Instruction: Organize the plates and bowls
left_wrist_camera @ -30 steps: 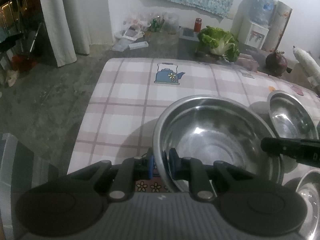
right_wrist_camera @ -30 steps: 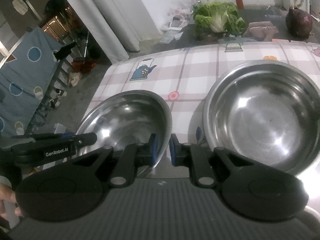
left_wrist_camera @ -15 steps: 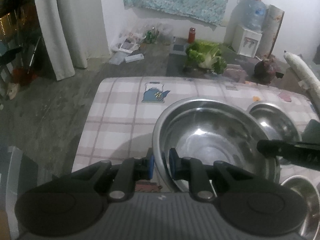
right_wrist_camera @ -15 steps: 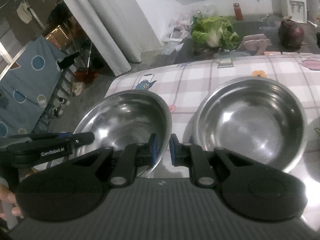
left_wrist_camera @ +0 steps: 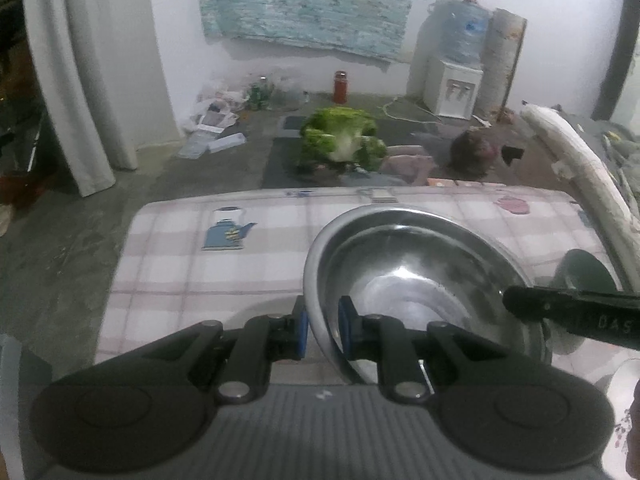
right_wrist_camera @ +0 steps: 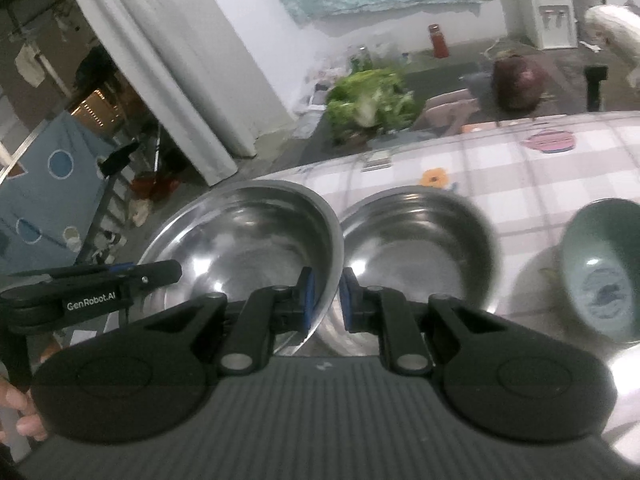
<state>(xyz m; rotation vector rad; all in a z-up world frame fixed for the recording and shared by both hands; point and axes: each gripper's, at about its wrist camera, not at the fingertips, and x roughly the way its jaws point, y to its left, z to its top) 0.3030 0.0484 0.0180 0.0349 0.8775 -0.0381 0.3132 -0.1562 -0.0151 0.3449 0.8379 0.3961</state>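
Both grippers hold one large steel bowl (left_wrist_camera: 420,280) in the air above the checked tablecloth (left_wrist_camera: 200,280). My left gripper (left_wrist_camera: 323,328) is shut on the bowl's left rim. My right gripper (right_wrist_camera: 326,296) is shut on the opposite rim of the same bowl (right_wrist_camera: 248,240). Just to the right of the held bowl, a second steel bowl (right_wrist_camera: 420,240) rests on the table, its near side hidden behind my right gripper's fingers. In the left wrist view the right gripper (left_wrist_camera: 520,304) reaches in from the right edge. In the right wrist view the left gripper (right_wrist_camera: 160,276) enters from the left.
A green ceramic bowl (right_wrist_camera: 600,272) stands on the table right of the steel bowls. Something shiny (left_wrist_camera: 616,376) lies at the near right corner. Beyond the table's far edge, on the floor, are a lettuce (left_wrist_camera: 340,144), a dark round vegetable (right_wrist_camera: 520,84) and a water dispenser (left_wrist_camera: 452,88).
Both grippers have lifted the large bowl and carried it right, toward the second steel bowl. The table looks farther below, and the green bowl has come into view.
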